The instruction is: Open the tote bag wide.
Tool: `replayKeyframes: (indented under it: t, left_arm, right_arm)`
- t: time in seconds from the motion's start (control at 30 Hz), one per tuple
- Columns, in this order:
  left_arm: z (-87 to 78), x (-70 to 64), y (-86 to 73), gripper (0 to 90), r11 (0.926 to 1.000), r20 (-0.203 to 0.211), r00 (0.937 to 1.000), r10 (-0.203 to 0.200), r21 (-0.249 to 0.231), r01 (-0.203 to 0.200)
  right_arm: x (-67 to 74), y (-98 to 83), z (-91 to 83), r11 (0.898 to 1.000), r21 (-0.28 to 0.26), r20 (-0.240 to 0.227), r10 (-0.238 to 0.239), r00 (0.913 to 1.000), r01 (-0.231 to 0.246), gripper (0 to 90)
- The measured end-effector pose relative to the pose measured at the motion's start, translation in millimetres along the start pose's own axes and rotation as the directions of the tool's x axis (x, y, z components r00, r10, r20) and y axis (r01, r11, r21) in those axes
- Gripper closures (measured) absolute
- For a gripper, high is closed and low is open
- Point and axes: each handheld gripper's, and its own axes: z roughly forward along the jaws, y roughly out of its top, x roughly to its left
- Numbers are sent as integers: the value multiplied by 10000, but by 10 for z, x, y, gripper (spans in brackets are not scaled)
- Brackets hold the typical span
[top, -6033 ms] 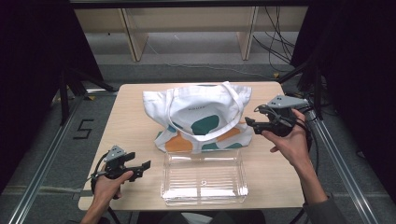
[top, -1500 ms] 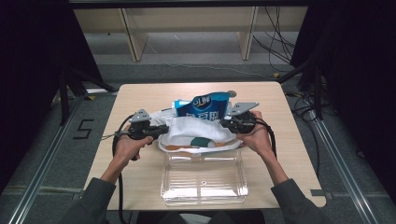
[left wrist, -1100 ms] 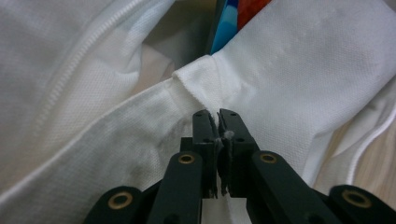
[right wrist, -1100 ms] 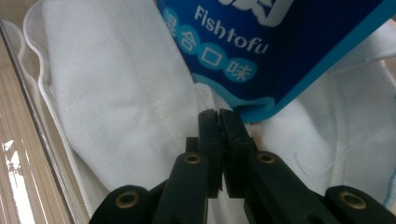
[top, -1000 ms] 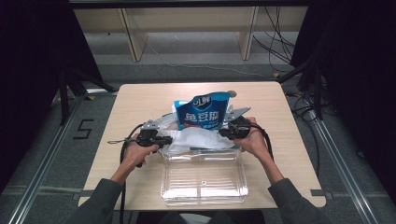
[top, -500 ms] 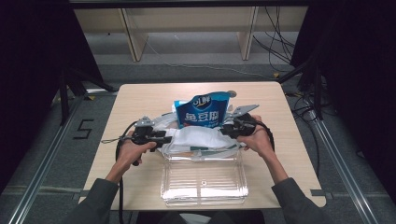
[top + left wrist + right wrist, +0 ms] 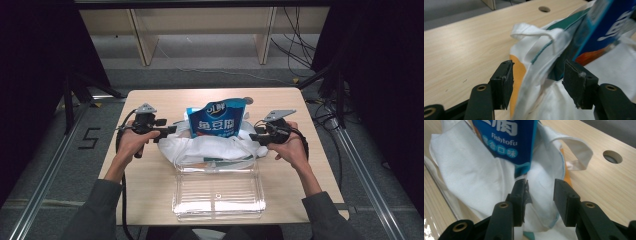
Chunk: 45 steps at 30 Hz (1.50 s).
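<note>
Standing upright at the centre of the high view, a blue fish tofu pouch (image 7: 217, 119) is being surrounded by a white tote bag (image 7: 210, 148) whose fabric is lying crumpled around the pouch base on the wooden table (image 7: 150, 102). A clear plastic tray (image 7: 218, 192) is being kept just below the bag in the frame, with the bag's lower edge touching or overlapping the tray's upper rim.

The left gripper (image 7: 167, 131) is being held at centre left of the high view, with its jaws pointing right toward the bag's left edge. In the left gripper view, the left gripper (image 7: 537, 83) is being shown with jaws that have just been opening; a fold of the bag with an orange patch and a teal edge is passing loosely between them, and neither pad is pressing on it. A bag handle (image 7: 534, 33) is being seen looping above the jaws, and the pouch (image 7: 604, 27) is occupying the upper right.

The right gripper (image 7: 255, 136) is being held at centre right of the high view, pointing left at the bag. In the right gripper view, the right gripper (image 7: 540, 195) is likewise being shown with jaws that have just been opening, standing partly apart with white fabric behind and between them, ungripped. The pouch (image 7: 504, 137) is rising at the upper left, and a round table hole (image 7: 612, 156) is being seen at the upper right.
</note>
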Motion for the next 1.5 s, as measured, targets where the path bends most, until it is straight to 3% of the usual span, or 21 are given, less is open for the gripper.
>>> replayKeyframes:
  t: [0.17,0.2,0.23,0.3,0.37,0.43,0.47,0.5,0.6,0.73,0.83,0.93,1.0,1.03,1.07,1.17,1.23,1.3,1.33,1.43,1.5]
  left_arm:
    - [263,57,50,597,9970,556,9985,-24,780,-20]
    - [348,40,78,721,9952,378,9992,-97,978,60]
    - [376,39,100,763,9921,232,9997,-88,1256,58]
    - [419,40,102,818,9934,184,9994,-277,1119,254]
    - [479,78,132,837,9870,25,9975,-701,1449,690]
    - [520,93,123,845,9879,33,9961,-882,1284,871]
    - [582,133,107,847,9841,-41,9937,-1119,1385,1114]
    - [582,133,107,850,9841,-41,9937,-1119,1385,1114]
    - [727,256,25,854,9676,-61,9849,-1730,1856,1711]
    - [853,287,-62,855,9568,-192,9805,-1958,2153,1953]
    - [861,268,-63,851,9599,-277,9846,-1724,2195,1743]
    - [784,243,-35,771,9717,-274,9926,-1187,2022,1218]
    - [746,234,-29,722,9737,-153,9924,-1219,1920,1226]
    - [676,224,-10,644,9771,99,9935,-1134,1821,1097]
    - [571,187,20,515,9845,242,9934,-1120,1387,1077]
    - [432,142,50,480,9930,425,9947,-933,761,899]
    - [211,44,77,446,9970,655,9951,-746,247,731]
    - [147,12,65,438,9985,690,9963,-504,231,489]
    - [64,-72,19,449,9995,904,9954,-312,83,306]
    - [-17,-168,-57,443,9999,1145,9934,-98,-40,103]
    - [-5,-214,-106,446,9996,1375,9905,-57,-273,96]
  right_arm:
    - [106,9,32,9983,-129,-557,-580,9968,574,630]
    - [150,3,103,9977,0,-687,-677,9953,679,629]
    - [154,1,135,9975,79,-771,-699,9946,707,625]
    - [159,-9,237,9965,204,-804,-788,9936,806,622]
    - [187,-18,347,9968,460,-825,-619,9947,658,635]
    - [168,-16,387,9949,427,-753,-879,9933,913,678]
    - [190,-28,452,9896,781,-1052,-1122,9881,1207,832]
    - [190,-28,452,9896,781,-1052,-1122,9881,1207,832]
    - [219,-55,529,9733,1291,-1229,-1740,9770,1896,884]
    - [229,-124,601,9700,1562,-1484,-1632,9754,1861,886]
    - [236,-174,665,9654,1760,-1387,-1690,9758,1922,886]
    - [216,-153,630,9754,1558,-1413,-1340,9808,1557,861]
    - [209,-132,587,9809,1376,-1322,-1194,9840,1375,831]
    - [175,-96,524,9830,1213,-1212,-1234,9849,1381,789]
    - [109,-13,376,9890,475,-968,-1352,9861,1402,738]
    - [90,59,211,9966,-71,-1182,-821,9896,818,713]
    - [34,114,72,9962,-410,-777,-804,9937,774,683]
    - [10,118,54,9955,-543,-492,-800,9956,773,672]
    - [-47,109,59,9985,-304,-159,-466,9988,461,659]
    - [-118,93,112,9999,-41,-63,-139,9999,138,650]
    - [-139,85,171,9995,-286,-1,-137,9999,136,653]
